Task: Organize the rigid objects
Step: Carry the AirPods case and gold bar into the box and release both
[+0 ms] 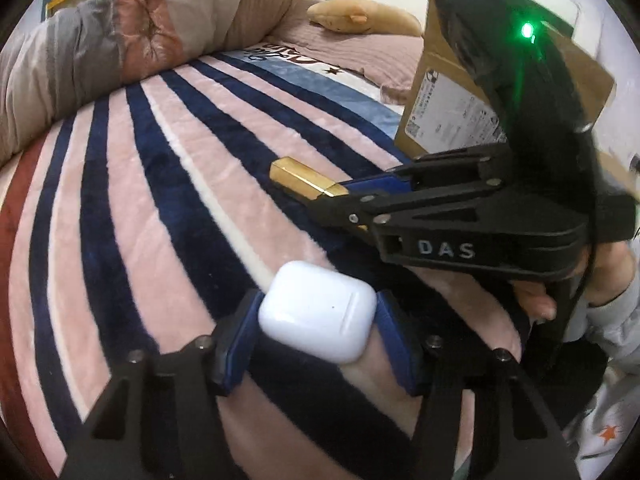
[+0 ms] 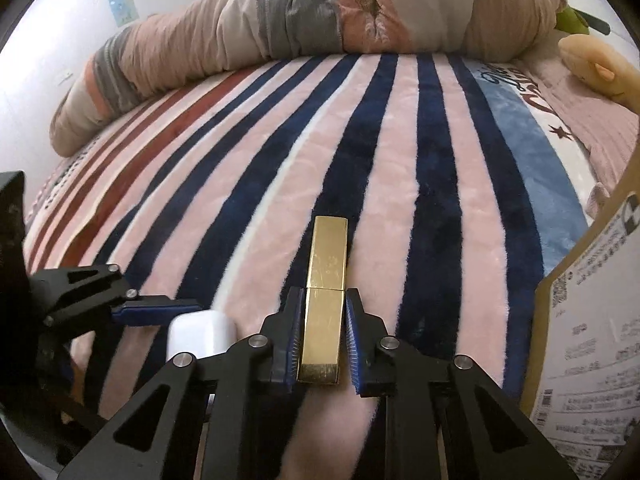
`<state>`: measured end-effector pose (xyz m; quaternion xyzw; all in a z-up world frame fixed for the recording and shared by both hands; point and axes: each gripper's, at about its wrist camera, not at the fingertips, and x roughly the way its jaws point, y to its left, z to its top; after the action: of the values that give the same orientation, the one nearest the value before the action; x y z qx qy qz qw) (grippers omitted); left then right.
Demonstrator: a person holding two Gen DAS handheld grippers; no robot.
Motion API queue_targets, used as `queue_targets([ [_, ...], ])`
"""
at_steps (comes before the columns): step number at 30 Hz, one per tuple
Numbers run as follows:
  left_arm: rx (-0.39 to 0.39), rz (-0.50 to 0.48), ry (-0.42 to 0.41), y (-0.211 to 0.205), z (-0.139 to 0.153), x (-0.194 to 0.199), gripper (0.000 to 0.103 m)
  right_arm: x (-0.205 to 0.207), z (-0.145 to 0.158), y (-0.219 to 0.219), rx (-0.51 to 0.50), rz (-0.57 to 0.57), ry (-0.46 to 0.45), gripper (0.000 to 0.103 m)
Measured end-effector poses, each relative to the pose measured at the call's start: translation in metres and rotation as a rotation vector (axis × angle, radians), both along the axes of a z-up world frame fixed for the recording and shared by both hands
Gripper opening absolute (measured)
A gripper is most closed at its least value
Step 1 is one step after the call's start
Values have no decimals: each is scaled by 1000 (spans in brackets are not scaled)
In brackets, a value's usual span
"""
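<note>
Left tongs (image 1: 318, 322): blue pads closed against both sides of a glossy white rounded earbud case (image 1: 318, 312), which lies on the striped plush blanket (image 1: 160, 184) at the near edge of the bed. In the right wrist view the same case (image 2: 202, 332) shows at near left, partly hidden by the right tongs' frame.

Right tongs (image 2: 322, 338): closed on the near half of a gold rectangular metal tube (image 2: 325, 292), pads touching both long sides. The tube lies flat on the blanket, its far half projecting away from the tongs; a seam crosses its middle. In the left wrist view it lies beyond the case, to the right.

Writing: white letters "DAS" on the right tongs' black body (image 1: 446, 249). A brown cardboard box (image 1: 448, 92) stands at far right with a white printed label, text too small to read. Script lettering on the blanket's far pale-blue band, not legible.

A rolled pink-and-grey quilt (image 2: 320, 16) lies along the far side.
</note>
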<state>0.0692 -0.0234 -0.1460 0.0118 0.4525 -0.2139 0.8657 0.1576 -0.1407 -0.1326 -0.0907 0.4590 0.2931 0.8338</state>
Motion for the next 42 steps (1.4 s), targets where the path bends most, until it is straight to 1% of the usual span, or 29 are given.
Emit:
queue_targets([
  [2, -4, 3, -4, 5, 2, -3, 54, 0, 0, 2, 5, -9, -24, 16],
  [4, 0, 11, -12, 10, 4, -7, 54, -1, 0, 6, -10, -5, -58, 15],
  [7, 1, 56, -29, 24, 12, -13, 54, -9, 1, 12, -45, 0, -105, 14],
  [9, 6, 92, -58, 37, 24, -20, 54, -15, 8, 15, -37, 22, -113, 14],
  [10, 2, 104, -69, 41, 30, -24, 54, -18, 13, 17, -27, 32, -116, 14],
  [12, 22, 150, -104, 50, 46, -32, 54, -30, 29, 21, -17, 60, -151, 14],
  [14, 48, 188, -143, 57, 66, -42, 54, -47, 49, 24, -4, 97, -192, 14],
  [15, 46, 192, -166, 58, 77, -47, 54, -54, 59, 24, 7, 114, -202, 14],
  [18, 47, 181, -230, 52, 110, -58, 54, -85, 97, 17, 60, 165, -255, 14],
  [19, 59, 171, -252, 46, 122, -58, 54, -97, 114, 9, 78, 178, -289, 14],
  [21, 75, 142, -290, 29, 144, -59, 54, -112, 139, -6, 111, 180, -336, 14],
  [24, 48, 69, -330, -2, 173, -58, 54, -122, 173, -46, 159, 115, -391, 14],
  [27, 41, -7, -363, -39, 194, -52, 54, -117, 190, -96, 173, -10, -424, 14],
  [29, 44, -45, -365, -65, 203, -43, 54, -107, 189, -127, 161, -100, -429, 14],
  [31, 43, -77, -354, -89, 208, -30, 54, -96, 182, -155, 139, -176, -412, 14],
  [33, 51, -95, -343, -110, 211, -19, 54, -86, 173, -173, 120, -209, -389, 14],
  [35, 68, -120, -333, -132, 209, -8, 54, -73, 160, -189, 104, -227, -350, 14],
  [39, 84, -151, -292, -168, 203, 10, 54, -57, 140, -206, 59, -236, -311, 14],
  [42, 113, -159, -260, -186, 192, 26, 54, -52, 130, -211, 65, -211, -289, 14],
])
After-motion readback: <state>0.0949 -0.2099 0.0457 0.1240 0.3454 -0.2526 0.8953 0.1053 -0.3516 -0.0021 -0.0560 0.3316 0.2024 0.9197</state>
